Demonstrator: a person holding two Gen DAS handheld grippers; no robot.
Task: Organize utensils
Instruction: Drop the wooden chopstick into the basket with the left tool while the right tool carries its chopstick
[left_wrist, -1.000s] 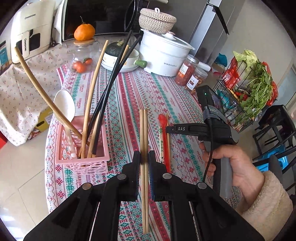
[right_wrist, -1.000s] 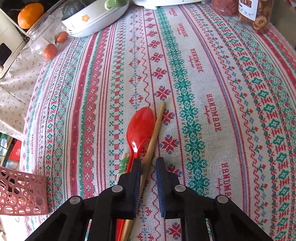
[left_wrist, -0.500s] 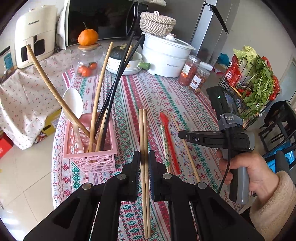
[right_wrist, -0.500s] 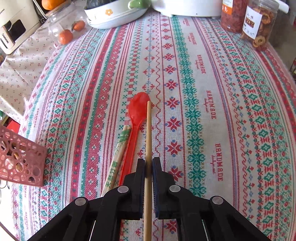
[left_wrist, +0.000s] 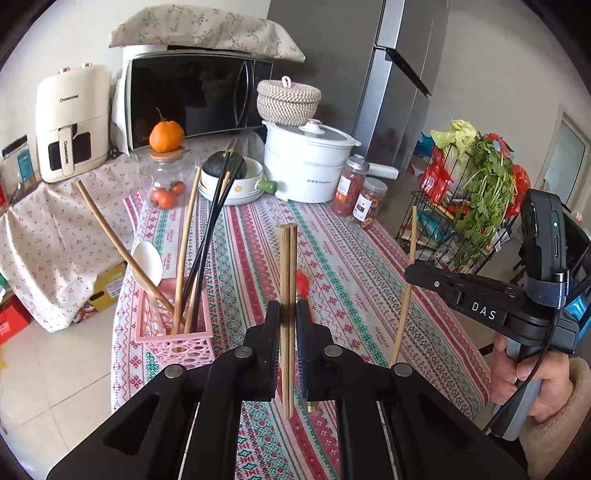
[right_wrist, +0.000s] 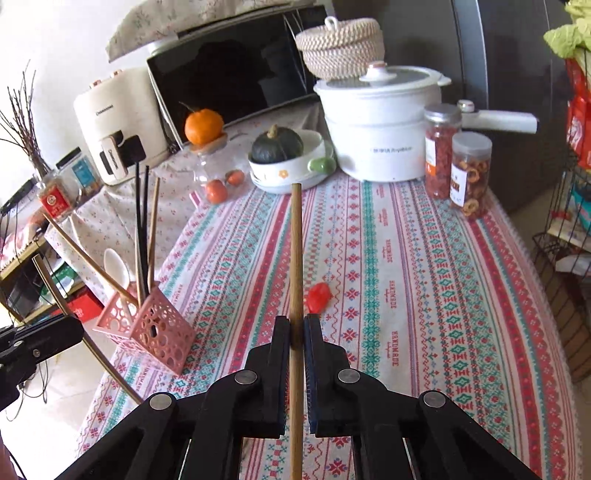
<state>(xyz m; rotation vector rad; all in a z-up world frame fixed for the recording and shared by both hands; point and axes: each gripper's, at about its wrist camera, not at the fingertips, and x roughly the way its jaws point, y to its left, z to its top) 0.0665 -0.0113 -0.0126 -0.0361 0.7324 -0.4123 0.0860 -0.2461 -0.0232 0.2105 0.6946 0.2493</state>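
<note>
Left-wrist view shows the left gripper (left_wrist: 288, 328) clamped on a pair of wooden chopsticks (left_wrist: 287, 280), held upright and clear of the table, probably so they can drop tip-first into the pink utensil basket (left_wrist: 173, 339) just to its left. That basket already stands chopsticks, black ones and a white spoon (left_wrist: 147, 264) on end, which suits loading from above. To the right, the right gripper (left_wrist: 410, 275) pinches a single wooden chopstick (left_wrist: 406, 291) near its middle, likewise lifted off the cloth.

Right-wrist view confirms that grip: jaws closed tight on the single chopstick. It alone shows the red spoon (right_wrist: 318, 295) lying on the striped tablecloth (right_wrist: 424, 280), mostly hidden behind the left gripper in the other view, and the basket's perforated side.
</note>
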